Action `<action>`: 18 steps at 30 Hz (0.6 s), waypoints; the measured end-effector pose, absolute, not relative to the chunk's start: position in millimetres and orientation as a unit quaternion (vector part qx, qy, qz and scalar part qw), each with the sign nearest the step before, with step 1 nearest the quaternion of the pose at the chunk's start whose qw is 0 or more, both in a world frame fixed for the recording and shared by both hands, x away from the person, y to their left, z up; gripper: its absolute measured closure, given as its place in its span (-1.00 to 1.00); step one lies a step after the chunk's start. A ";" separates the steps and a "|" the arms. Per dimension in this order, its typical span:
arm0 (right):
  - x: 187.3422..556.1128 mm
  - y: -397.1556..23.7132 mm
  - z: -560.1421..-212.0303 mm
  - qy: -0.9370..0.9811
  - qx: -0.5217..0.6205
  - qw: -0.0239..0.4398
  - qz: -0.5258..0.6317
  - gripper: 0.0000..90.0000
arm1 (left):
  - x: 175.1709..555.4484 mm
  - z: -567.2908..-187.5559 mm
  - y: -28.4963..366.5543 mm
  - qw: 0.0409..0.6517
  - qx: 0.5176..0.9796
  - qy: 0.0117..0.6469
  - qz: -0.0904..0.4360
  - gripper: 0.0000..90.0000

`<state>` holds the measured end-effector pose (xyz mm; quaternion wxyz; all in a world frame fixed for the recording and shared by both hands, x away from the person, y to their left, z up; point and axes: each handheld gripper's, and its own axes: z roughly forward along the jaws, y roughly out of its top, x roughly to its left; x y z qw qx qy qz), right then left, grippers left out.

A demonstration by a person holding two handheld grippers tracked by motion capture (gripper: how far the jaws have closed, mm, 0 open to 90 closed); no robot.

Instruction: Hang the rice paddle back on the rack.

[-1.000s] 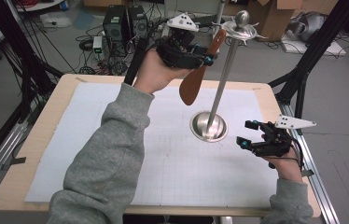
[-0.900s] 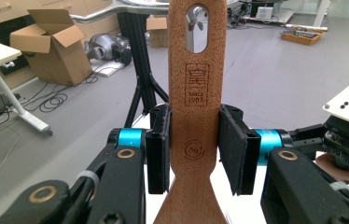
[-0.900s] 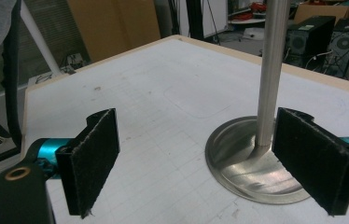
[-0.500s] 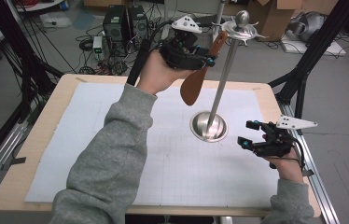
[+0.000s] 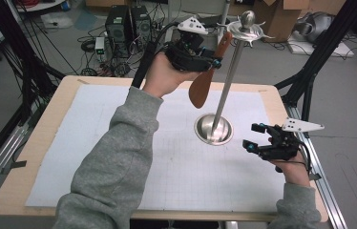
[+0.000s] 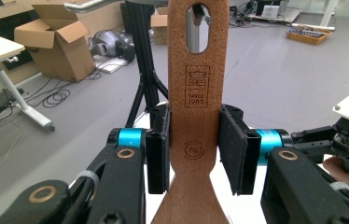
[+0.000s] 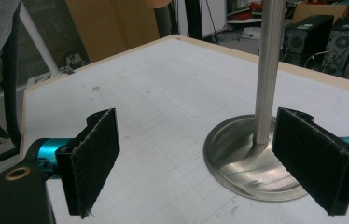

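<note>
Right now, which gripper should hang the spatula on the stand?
Left. The left gripper already clamps the spatula, its hole up by a hook of the stand. The right gripper sits open, low beside the base.

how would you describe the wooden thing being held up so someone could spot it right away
Start at the tall metal stand on the white mat, then look near its hooked top. The brown wooden spatula hangs in the air beside the pole, clamped in the left hand-held gripper. It is the one wooden tool, with an oval hole in its handle and a stamped mark.
</note>
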<state>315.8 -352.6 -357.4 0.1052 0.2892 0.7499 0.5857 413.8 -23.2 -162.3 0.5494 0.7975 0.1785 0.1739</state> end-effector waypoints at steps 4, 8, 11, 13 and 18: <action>316.0 -352.8 -357.5 0.749 0.288 0.106 0.586 -0.69 | 414.4 -163.1 -24.4 0.552 0.796 0.180 0.171 0.45; 316.4 -352.9 -358.2 0.750 0.289 0.106 0.586 -0.69 | 414.8 -163.5 -25.0 0.552 0.796 0.179 0.171 0.44; 316.3 -352.9 -358.4 0.750 0.290 0.105 0.585 -0.69 | 414.5 -163.8 -25.5 0.550 0.797 0.179 0.175 0.44; 316.2 -353.0 -358.2 0.750 0.289 0.106 0.586 -0.69 | 414.7 -164.2 -25.6 0.549 0.798 0.178 0.175 0.44; 314.9 -353.4 -357.2 0.748 0.289 0.104 0.588 -0.69 | 414.6 -164.3 -25.7 0.556 0.795 0.174 0.168 0.36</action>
